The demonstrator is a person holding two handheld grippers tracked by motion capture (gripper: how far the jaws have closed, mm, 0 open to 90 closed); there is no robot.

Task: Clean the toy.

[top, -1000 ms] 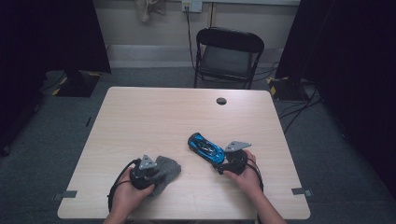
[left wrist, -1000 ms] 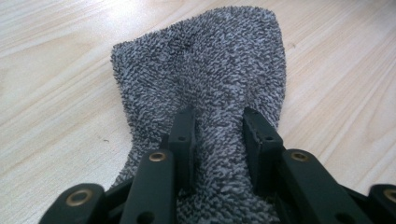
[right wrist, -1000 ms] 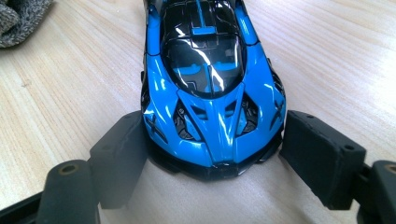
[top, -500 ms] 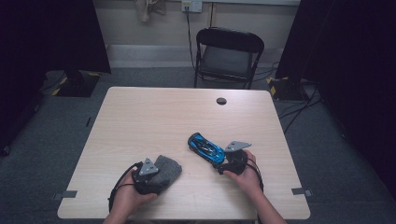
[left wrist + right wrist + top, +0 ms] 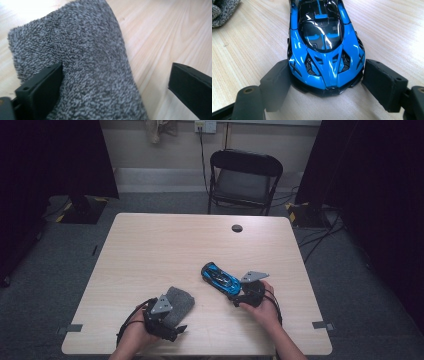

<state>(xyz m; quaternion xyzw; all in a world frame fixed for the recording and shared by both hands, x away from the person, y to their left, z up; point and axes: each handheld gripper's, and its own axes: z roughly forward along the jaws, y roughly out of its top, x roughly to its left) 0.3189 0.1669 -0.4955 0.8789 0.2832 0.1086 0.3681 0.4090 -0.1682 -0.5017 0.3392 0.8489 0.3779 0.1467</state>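
Grey terry cloth point(image 5: 179, 304), folded into a fuzzy oblong pad, lies flat on the wood, lower left of centre in high view, long axis slanting up-right. Blue & black toy sports car point(image 5: 220, 278), glossy, sits on its wheels just right of centre, angled diagonally, one end toward upper left. The two are well apart.

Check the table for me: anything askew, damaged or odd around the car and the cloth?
Nothing stands out. The blue toy car sits upright and intact on the table, clamped at one end by the right tool. The grey cloth lies flat under the open left tool.
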